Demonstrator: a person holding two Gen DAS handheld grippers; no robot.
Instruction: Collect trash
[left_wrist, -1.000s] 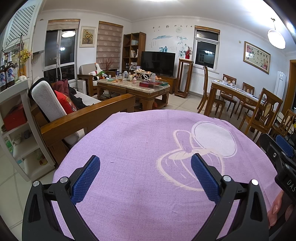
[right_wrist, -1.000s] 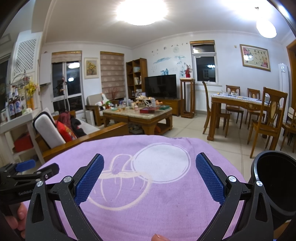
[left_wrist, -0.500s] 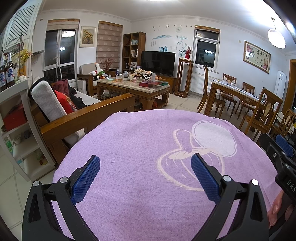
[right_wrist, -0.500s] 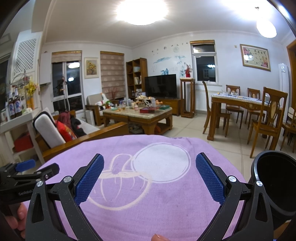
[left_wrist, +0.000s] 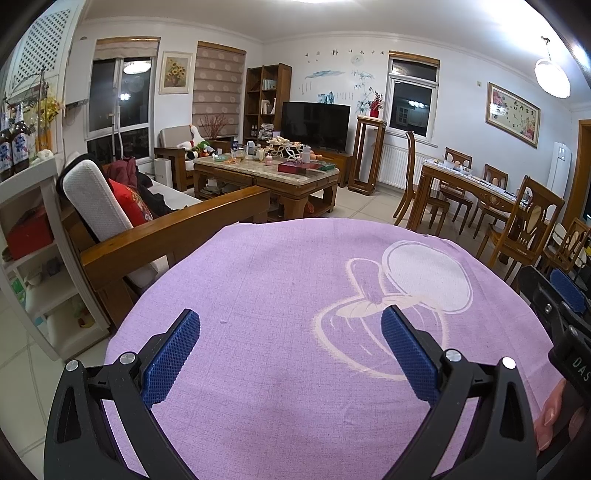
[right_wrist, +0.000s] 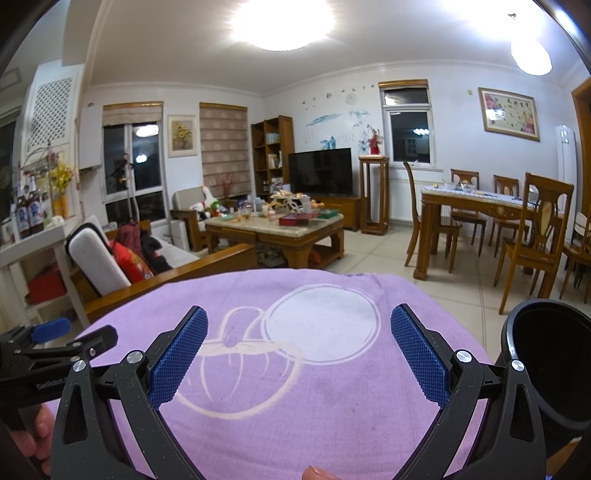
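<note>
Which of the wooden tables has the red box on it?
The low coffee table in front of the TV; the red box sits on it. The taller dining table with chairs has none visible.

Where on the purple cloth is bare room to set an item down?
The purple cloth lies bare between the open left gripper and open right gripper. The black round bin borders its right edge. The wooden coffee table behind is crowded.

The cloth is lying across the tabletop under both claws. The right claw is sitting to the right of the left claw, with the bin standing just off its right side. Beyond the cloth's far edge, the sofa is lying ahead-left, the coffee table straight ahead, and the dining table ahead-right.
</note>
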